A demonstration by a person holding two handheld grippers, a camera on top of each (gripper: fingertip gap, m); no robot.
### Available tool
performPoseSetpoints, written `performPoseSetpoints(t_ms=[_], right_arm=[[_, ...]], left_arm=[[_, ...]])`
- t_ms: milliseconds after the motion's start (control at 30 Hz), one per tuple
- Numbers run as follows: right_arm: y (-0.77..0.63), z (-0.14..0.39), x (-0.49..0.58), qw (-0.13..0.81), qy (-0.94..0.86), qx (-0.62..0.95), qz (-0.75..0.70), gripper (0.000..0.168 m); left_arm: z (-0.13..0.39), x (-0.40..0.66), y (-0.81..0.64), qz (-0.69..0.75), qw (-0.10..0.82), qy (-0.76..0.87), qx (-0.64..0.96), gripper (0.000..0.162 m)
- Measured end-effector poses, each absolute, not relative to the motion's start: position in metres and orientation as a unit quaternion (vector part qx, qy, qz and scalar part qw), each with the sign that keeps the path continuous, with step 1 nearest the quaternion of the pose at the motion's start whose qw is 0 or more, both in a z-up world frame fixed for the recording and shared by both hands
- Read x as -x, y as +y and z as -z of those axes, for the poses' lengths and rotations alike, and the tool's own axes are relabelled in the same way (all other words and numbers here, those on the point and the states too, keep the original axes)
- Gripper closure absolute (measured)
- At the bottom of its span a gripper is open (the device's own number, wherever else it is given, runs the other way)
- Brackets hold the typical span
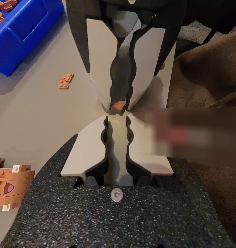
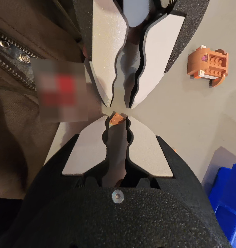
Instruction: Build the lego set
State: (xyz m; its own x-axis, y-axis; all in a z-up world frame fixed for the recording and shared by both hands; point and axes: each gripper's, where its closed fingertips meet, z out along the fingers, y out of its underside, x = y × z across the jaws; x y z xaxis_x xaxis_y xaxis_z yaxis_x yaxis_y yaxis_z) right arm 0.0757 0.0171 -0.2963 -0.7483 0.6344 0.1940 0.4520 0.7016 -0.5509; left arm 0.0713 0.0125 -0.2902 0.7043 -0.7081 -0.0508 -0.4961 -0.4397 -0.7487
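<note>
Above the pale grey tabletop [image 1: 34, 127], two claws meet tip to tip. The right claw [image 2: 117, 118], with white fingers on a black speckled body, grips a small orange-brown studded lego plate [image 2: 116, 119] at its fingertips; the plate sits tilted, studs facing the camera. The left claw [image 1: 117, 117] stands just short of that plate, jaws parted with bare tabletop showing between them, holding nothing.

Left wrist view: the same plate [image 1: 119, 107] appears pinched at the tips of the opposing right claw [image 1: 118, 109]. Only this view shows two loose orange-brown rounded-corner lego plates [image 1: 65, 81] lying touching each other on the tabletop, near a blue plastic parts bin [image 1: 25, 32] that holds further brown pieces. The partly built orange-brown lego model [image 1: 11, 185], with white studs and a pink mouth detail, is cut off at the lower left edge.

Right wrist view: that model [image 2: 207, 65] is seen whole, resting on the tabletop well apart from the claws. The bin [image 2: 228, 201] shows only as a corner. A brown zipped garment [image 2: 14, 120] of a person fills the left side.
</note>
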Motion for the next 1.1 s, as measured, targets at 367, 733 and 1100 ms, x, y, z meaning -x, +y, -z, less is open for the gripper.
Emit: performPoseSetpoints(t_ms=[367, 733, 1100], right_arm=[[0.014, 0.300, -0.081, 0.080, -0.913, 0.314, -0.246, 0.145], [0.013, 0.300, -0.082, 0.073, -0.918, 0.319, -0.222, 0.141], [0.016, 0.299, -0.080, 0.073, -0.914, 0.339, -0.212, 0.146]], left_arm=[[0.283, -0.061, 0.009, 0.147, 0.409, 0.346, 0.832, 0.137], [0.281, -0.056, 0.007, 0.143, 0.416, 0.339, 0.831, 0.138], [0.278, -0.056, 0.006, 0.143, 0.422, 0.338, 0.829, 0.138]])
